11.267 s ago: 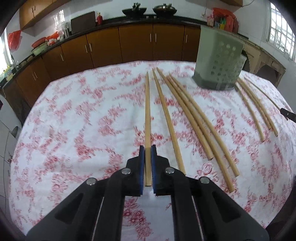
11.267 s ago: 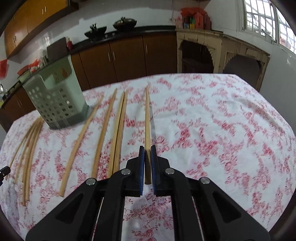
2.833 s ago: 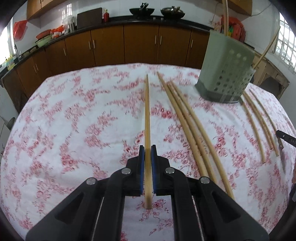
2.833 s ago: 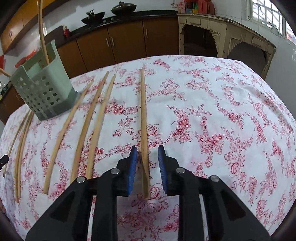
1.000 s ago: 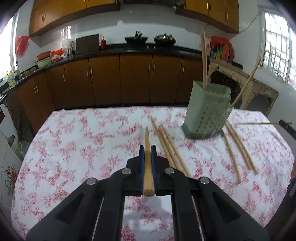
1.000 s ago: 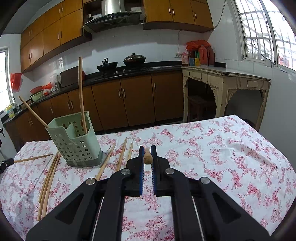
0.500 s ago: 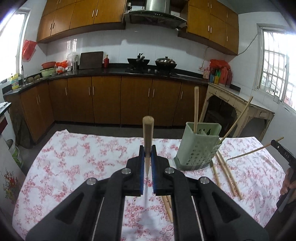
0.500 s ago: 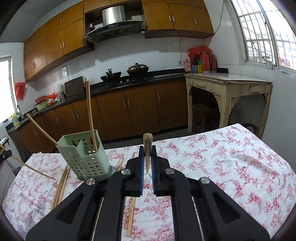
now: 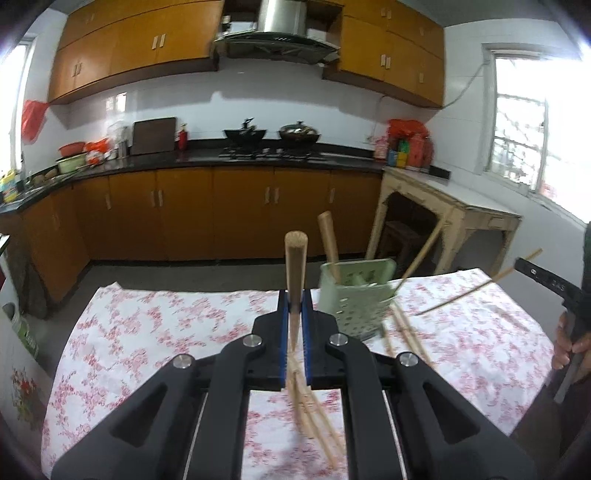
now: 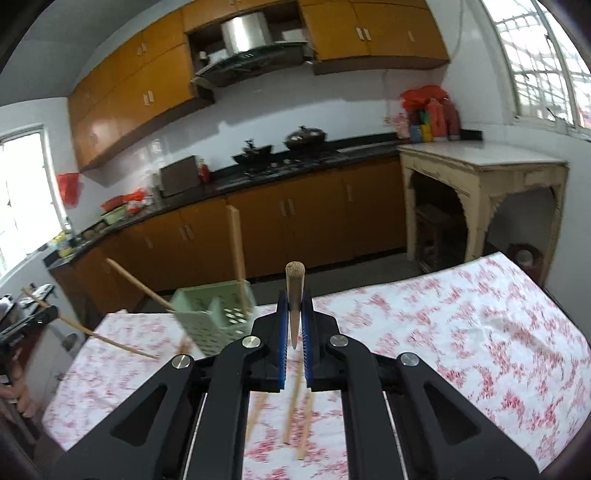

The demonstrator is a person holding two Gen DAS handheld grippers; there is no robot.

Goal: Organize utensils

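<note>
Both tools have risen, each clamped on a pale chopstick (image 9: pixel 295 266) (round-ended, tapering) (image 10: pixel 294 291) above the tablecloth.

Both wrist views overlook the table (image 9: pixel 155 332), sharing the holder (image 10: pixel 214 317).

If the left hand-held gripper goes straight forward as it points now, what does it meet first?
Probably the flowered tablecloth just left of the green holder; depth is unclear. The left hand-held gripper holds a chopstick.

Floral tablecloth (image 9: pixel 155 332) covers the near table. Brown base cabinets (image 9: pixel 236 210) line the far wall under a black countertop (image 9: pixel 207 157). Two woks (image 9: pixel 271 133) sit below the range hood (image 9: pixel 275 26). Far right: cream side table (image 10: pixel 484 184).
</note>
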